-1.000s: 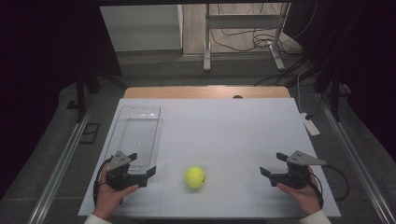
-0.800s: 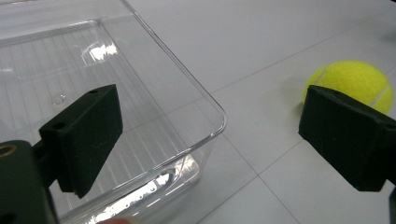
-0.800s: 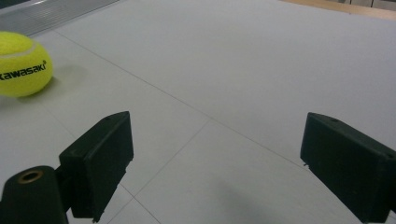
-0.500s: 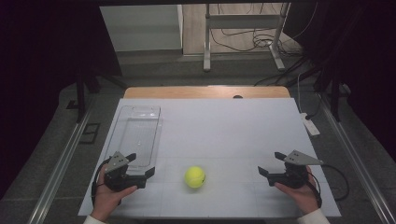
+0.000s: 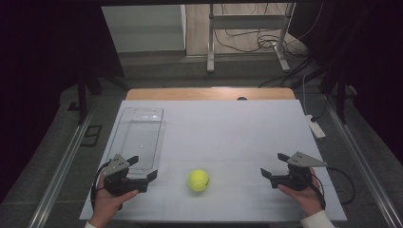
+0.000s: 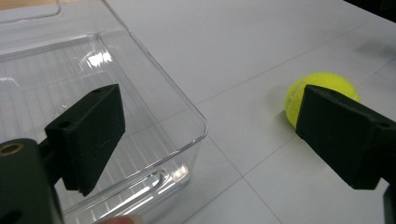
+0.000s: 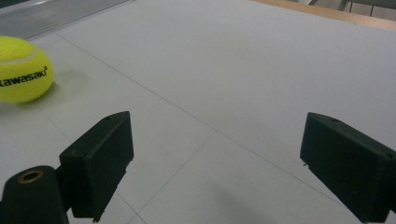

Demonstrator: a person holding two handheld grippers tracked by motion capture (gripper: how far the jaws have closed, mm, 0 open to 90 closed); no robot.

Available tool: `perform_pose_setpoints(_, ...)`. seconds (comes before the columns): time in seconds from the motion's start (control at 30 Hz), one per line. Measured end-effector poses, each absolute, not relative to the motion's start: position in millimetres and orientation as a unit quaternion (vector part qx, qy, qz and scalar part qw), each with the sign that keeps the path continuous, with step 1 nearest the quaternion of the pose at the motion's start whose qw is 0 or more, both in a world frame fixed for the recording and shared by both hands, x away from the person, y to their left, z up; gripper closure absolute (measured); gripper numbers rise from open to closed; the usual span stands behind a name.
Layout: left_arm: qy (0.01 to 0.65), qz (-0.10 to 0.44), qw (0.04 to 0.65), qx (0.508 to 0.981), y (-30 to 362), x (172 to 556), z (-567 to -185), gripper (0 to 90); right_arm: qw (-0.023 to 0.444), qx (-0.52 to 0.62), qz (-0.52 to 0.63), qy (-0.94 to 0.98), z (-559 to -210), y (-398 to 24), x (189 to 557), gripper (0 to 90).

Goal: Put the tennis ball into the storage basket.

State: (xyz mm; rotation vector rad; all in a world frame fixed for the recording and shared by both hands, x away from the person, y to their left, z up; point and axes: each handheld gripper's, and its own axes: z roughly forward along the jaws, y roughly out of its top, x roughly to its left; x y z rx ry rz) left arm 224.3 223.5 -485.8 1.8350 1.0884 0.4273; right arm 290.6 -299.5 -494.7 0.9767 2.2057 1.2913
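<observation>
At the near left of the white table (image 5: 228, 128), the left gripper (image 5: 142, 167) sits in the person's left hand (image 5: 108, 203), its jaws standing wide apart with nothing between them; they have just been closing a little. One jaw hangs over the near end of the clear plastic tray (image 5: 138, 137), which lies just beyond the gripper and runs away toward the far side. In the left gripper view the tray's (image 6: 140, 84) rounded near corner falls between the two black jaws, and the other jaw partly covers the ball (image 6: 317, 86) behind it.

The yellow tennis ball (image 5: 198, 180) rests on the table near the front edge, to the right of the left gripper's jaws and apart from them, untouched by either gripper.

Farther right, well apart from the ball, the right gripper (image 5: 275, 166) is held in the right hand (image 5: 304, 194), jaws wide open and empty, pointing left. In the right gripper view the ball (image 7: 21, 70) lies beyond and to the left of the jaws, with bare table between them.
</observation>
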Motion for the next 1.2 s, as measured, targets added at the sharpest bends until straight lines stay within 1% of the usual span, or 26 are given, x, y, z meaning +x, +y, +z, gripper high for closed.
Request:
perform_pose_setpoints(0.53,0.443,0.156,0.465,0.750,223.8,227.0,-470.1,9.2,0.201,0.341,0.458,0.796,-495.9,-294.1,293.8,10.6)
perform_pose_setpoints(0.73,0.429,0.141,0.457,0.766,215.4,232.2,-464.5,9.4,0.204,0.341,0.459,0.794,-495.2,-295.0,293.3,11.0)
perform_pose_setpoints(0.9,0.417,0.143,0.454,0.774,207.4,233.8,-460.0,9.4,0.203,0.341,0.460,0.794,-495.3,-295.1,293.4,11.1)
perform_pose_setpoints(1.2,0.411,0.142,0.457,0.776,201.8,236.3,-452.4,9.5,0.205,0.339,0.461,0.794,-495.4,-295.2,293.4,11.4)
